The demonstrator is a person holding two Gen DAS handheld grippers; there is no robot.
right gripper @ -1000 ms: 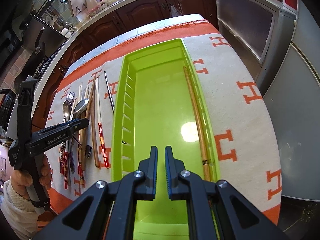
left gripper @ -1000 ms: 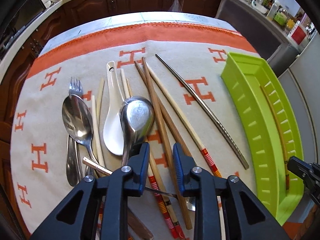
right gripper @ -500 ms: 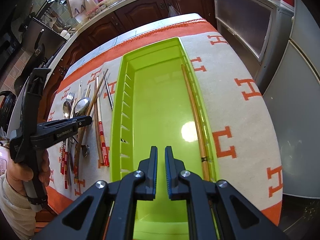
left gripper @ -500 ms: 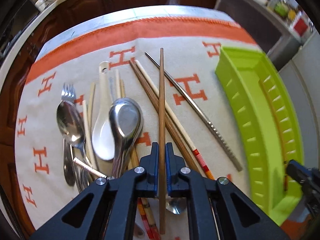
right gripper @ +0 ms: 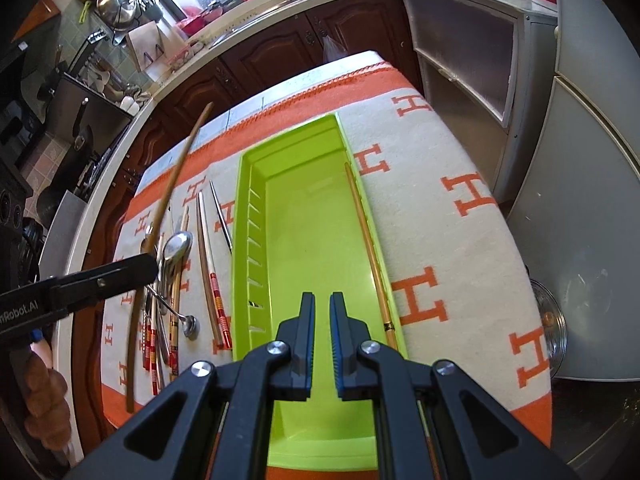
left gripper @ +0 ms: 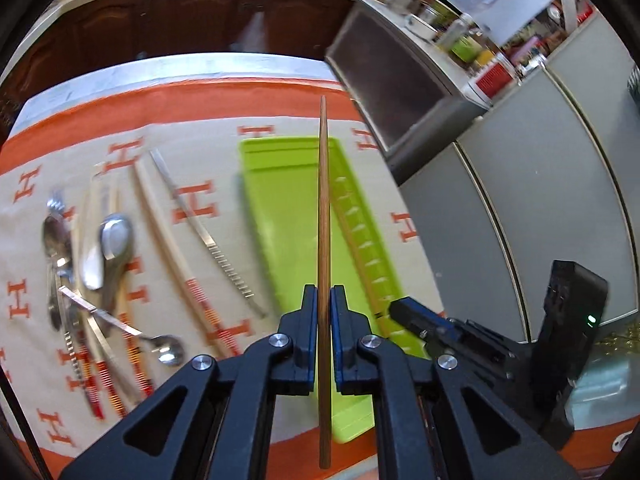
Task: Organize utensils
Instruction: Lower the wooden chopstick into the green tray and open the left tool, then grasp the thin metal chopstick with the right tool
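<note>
Left claw point(left gripper: 324, 300) clamped on brown chopstick point(left gripper: 323, 208), lifted above green tray point(left gripper: 288, 216) (second chopstick point(right gripper: 370, 256) inside, along right wall). Right claw point(right gripper: 322, 308) slightly apart, empty, over tray.

The long green plastic tray point(right gripper: 304, 240) lies lengthwise on the cream-and-orange H-patterned cloth point(right gripper: 460, 240), which covers the table. One light wooden chopstick point(right gripper: 370, 256) lies in the tray along its right wall. The loose pile of utensils point(right gripper: 172, 280) lies on the cloth to the left of the tray: steel spoons point(left gripper: 114, 240), a steel fork point(left gripper: 56, 208), red-banded chopsticks point(right gripper: 212, 272) and a thin metal chopstick point(left gripper: 208, 236), the last nearest the tray. Dark wooden cabinets point(right gripper: 280, 48) stand behind the table; grey cabinet doors point(right gripper: 580, 200) stand to its right.
</note>
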